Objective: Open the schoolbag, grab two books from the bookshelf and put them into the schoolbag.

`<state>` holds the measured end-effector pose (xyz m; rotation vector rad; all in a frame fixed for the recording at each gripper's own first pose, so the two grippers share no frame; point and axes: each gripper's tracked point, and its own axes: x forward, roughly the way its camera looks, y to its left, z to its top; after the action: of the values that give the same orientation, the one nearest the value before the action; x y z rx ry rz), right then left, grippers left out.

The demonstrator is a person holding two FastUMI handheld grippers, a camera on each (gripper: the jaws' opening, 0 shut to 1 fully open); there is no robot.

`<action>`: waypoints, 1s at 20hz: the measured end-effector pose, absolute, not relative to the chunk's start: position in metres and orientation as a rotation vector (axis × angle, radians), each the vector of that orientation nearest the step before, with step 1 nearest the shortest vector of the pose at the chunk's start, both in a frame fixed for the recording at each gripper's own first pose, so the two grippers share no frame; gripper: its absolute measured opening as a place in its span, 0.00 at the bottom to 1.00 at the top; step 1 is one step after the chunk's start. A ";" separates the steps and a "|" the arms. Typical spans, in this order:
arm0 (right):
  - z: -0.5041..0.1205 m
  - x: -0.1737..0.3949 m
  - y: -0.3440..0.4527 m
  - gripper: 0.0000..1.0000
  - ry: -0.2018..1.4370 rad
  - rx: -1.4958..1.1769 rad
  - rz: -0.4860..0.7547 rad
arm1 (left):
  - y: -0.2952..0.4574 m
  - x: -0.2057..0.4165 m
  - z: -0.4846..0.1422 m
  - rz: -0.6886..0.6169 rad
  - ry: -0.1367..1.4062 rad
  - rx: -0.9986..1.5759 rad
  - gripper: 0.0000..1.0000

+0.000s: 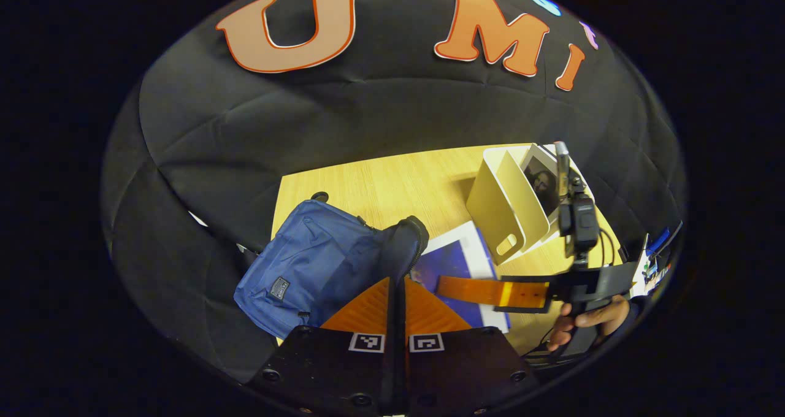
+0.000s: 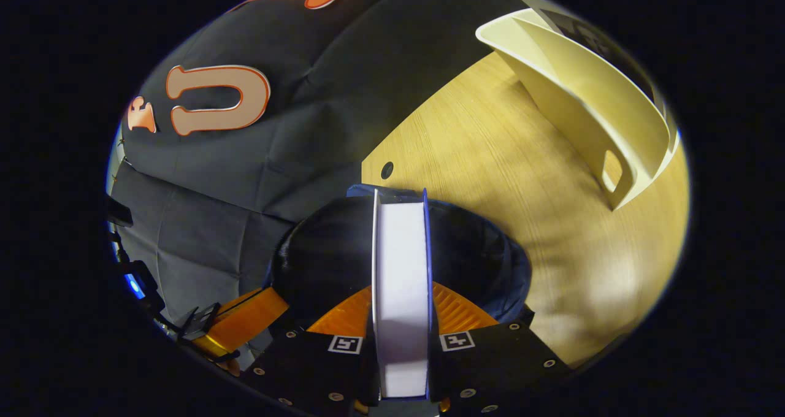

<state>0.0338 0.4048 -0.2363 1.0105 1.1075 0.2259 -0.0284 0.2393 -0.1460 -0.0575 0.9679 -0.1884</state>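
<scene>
The blue schoolbag [image 1: 306, 263] lies at the table's left edge, its black-lined mouth [image 2: 325, 257] held open. My left gripper [image 1: 397, 280] is shut on the raised rim of the bag [image 1: 405, 236]. My right gripper [image 2: 402, 288] is shut on a book [image 2: 402, 263] with blue covers, seen edge-on, its far end over the bag's mouth. In the left gripper view the same book [image 1: 457, 260] lies flat in the right gripper [image 1: 490, 291], just right of the bag. The cream bookshelf [image 1: 509, 211] holds another book [image 1: 543, 184] with a picture cover.
The wooden table [image 2: 521, 208] stretches bare between bag and bookshelf [image 2: 582, 98]. A hand [image 1: 589, 322] holds the right gripper's handle at the table's front right. The black booth cloth rises close behind the table. The left gripper [image 2: 245, 319] shows beside the bag.
</scene>
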 end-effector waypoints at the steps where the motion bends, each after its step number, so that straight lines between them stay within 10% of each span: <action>1: -0.241 0.037 0.411 0.31 1.112 1.026 0.223 | 0.238 -0.029 -0.147 -0.195 0.976 -0.068 0.01; 20: -0.281 0.069 0.489 0.32 1.037 1.272 0.174 | 0.246 -0.023 -0.133 -0.290 1.036 -0.083 0.00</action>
<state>0.0695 0.4894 -0.2807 1.2721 1.0368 0.1736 -0.0230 0.2458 -0.1328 -0.0826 1.0359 -0.2899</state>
